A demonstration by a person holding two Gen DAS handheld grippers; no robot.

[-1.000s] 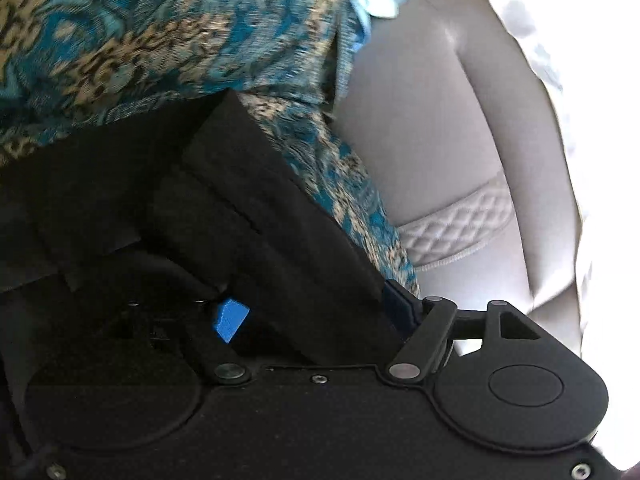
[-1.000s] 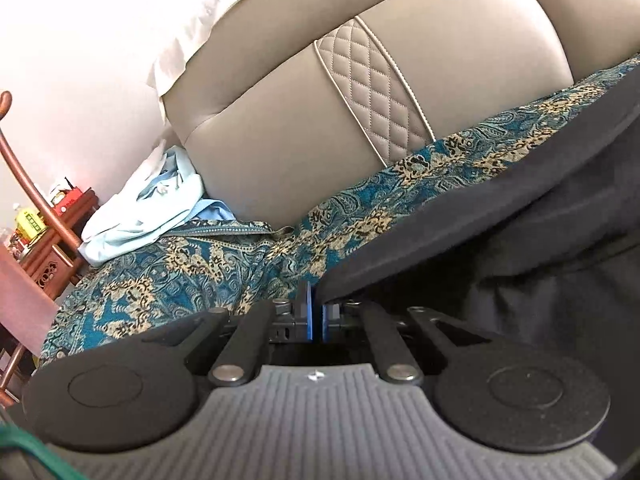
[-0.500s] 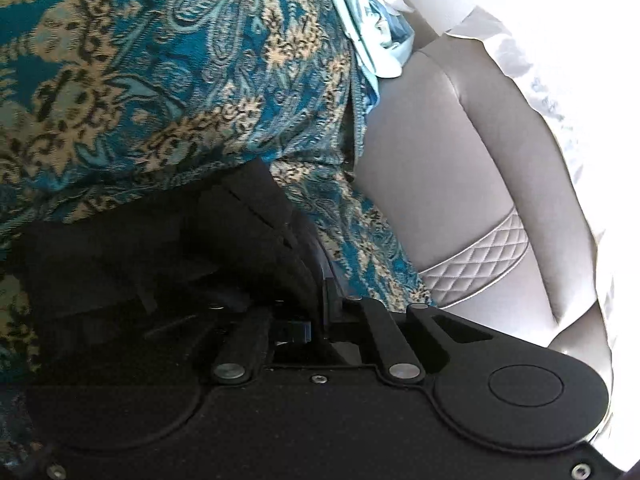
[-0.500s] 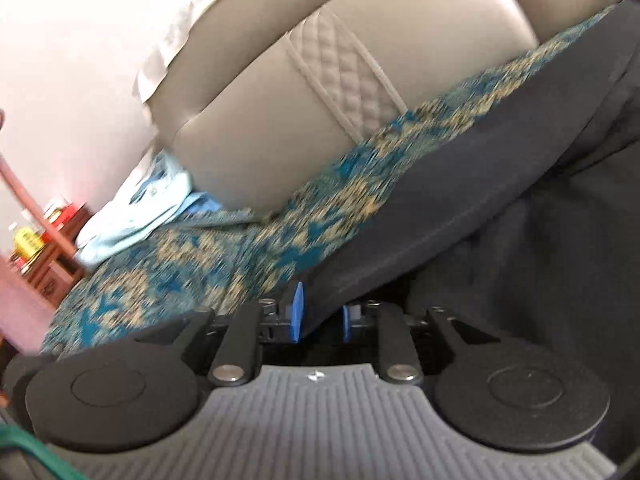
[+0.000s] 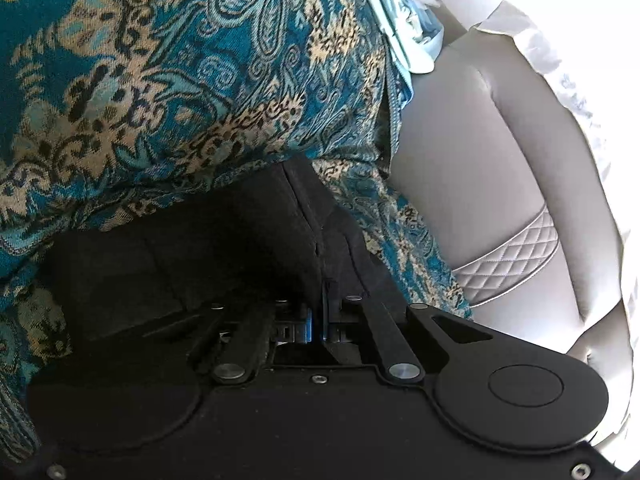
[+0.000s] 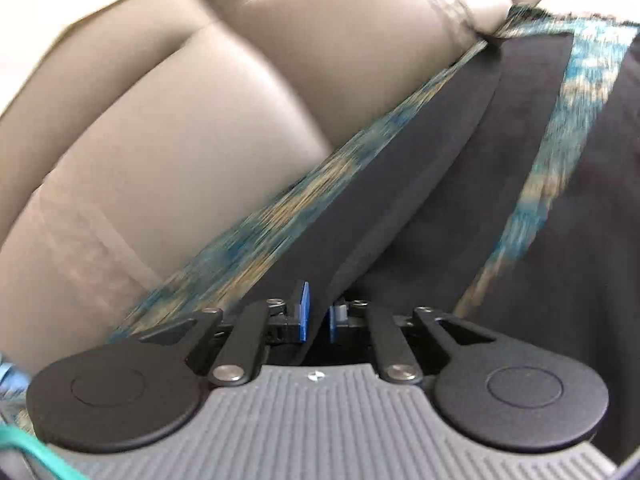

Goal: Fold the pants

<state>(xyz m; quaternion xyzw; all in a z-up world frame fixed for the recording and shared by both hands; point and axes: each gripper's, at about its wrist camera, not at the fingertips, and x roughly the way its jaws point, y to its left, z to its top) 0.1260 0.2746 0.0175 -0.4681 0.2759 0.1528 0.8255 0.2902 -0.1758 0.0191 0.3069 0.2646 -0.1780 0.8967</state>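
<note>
Pants (image 5: 248, 240) pinched tight in left fingers (image 5: 308, 325); right fingers (image 6: 304, 312) closing around edge running toward 1 o'clock. Grip firmly, pull cloth flat over blanket (image 5: 160, 80) before folding

A second ago the left gripper (image 5: 316, 322) gaped around a fold of the black pants (image 5: 224, 248); now its blue pads are pinched shut on that fabric. The right gripper (image 6: 318, 316), then clamped on a pants edge (image 6: 420, 184), has loosened, swept sideways along the sofa backrest (image 6: 208, 136), and its jaws are closing with cloth between them.
</note>
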